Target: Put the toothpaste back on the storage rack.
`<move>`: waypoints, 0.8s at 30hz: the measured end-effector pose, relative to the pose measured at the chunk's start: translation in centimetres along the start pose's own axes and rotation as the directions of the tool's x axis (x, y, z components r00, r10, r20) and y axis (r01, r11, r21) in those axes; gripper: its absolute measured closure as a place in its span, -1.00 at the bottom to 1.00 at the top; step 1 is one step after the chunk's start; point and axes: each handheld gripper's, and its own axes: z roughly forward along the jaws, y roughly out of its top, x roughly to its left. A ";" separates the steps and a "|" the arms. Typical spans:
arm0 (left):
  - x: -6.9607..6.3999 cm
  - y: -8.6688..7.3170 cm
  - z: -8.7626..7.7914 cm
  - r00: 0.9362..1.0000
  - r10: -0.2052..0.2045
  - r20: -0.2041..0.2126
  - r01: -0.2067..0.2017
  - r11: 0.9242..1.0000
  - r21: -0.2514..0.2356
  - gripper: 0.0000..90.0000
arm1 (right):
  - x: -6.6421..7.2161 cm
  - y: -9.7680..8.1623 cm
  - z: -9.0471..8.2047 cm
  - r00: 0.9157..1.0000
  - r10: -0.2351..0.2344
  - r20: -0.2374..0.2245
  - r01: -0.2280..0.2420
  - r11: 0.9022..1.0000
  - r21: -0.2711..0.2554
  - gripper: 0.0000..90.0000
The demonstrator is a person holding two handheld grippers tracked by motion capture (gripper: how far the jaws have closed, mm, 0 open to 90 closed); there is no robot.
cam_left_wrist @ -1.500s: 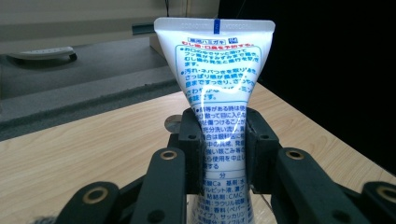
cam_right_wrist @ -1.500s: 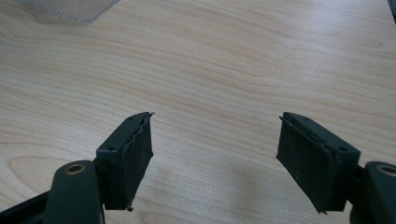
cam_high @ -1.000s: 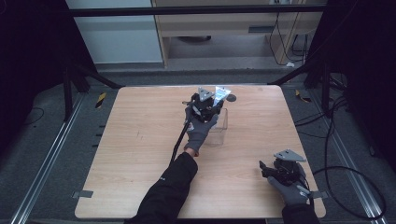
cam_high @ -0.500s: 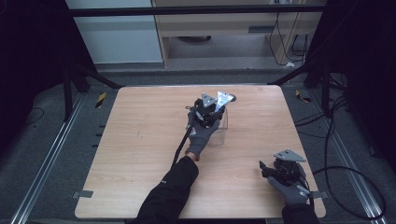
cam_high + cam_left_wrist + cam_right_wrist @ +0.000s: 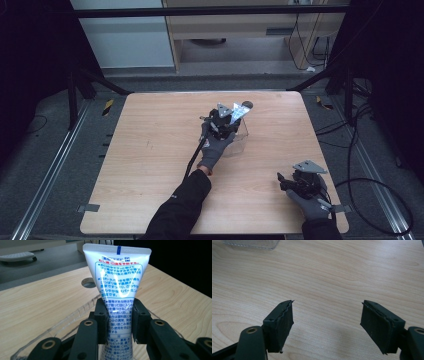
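A white toothpaste tube (image 5: pixel 117 280) with blue print stands crimped end up between the jaws of my left gripper (image 5: pixel 119 320), which is shut on it. In the high view the left gripper (image 5: pixel 226 122) holds the tube (image 5: pixel 239 113) over a clear plastic box (image 5: pixel 239 139) near the table's far middle. The box's clear rim (image 5: pixel 72 312) curves just below the jaws in the left gripper view. My right gripper (image 5: pixel 285 181) rests at the table's near right, open, its pads (image 5: pixel 283 322) wide apart over bare wood with nothing between them.
The wooden table (image 5: pixel 150 150) has a round hole (image 5: pixel 88 283) near its far edge behind the tube. A corner of the clear box (image 5: pixel 252 243) lies far ahead of the right gripper. Dark floor and cables surround the table.
My left gripper has moved slightly right and toward the far edge with the tube, tilting it more upright over the clear box. The right gripper has stayed still.
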 end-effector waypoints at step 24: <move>-0.2 1.0 -3.3 0.998 0.049 0.027 -0.049 0.999 0.002 -0.05 | 0.1 0.0 0.0 1.000 -0.003 0.000 0.003 1.000 0.004 -0.45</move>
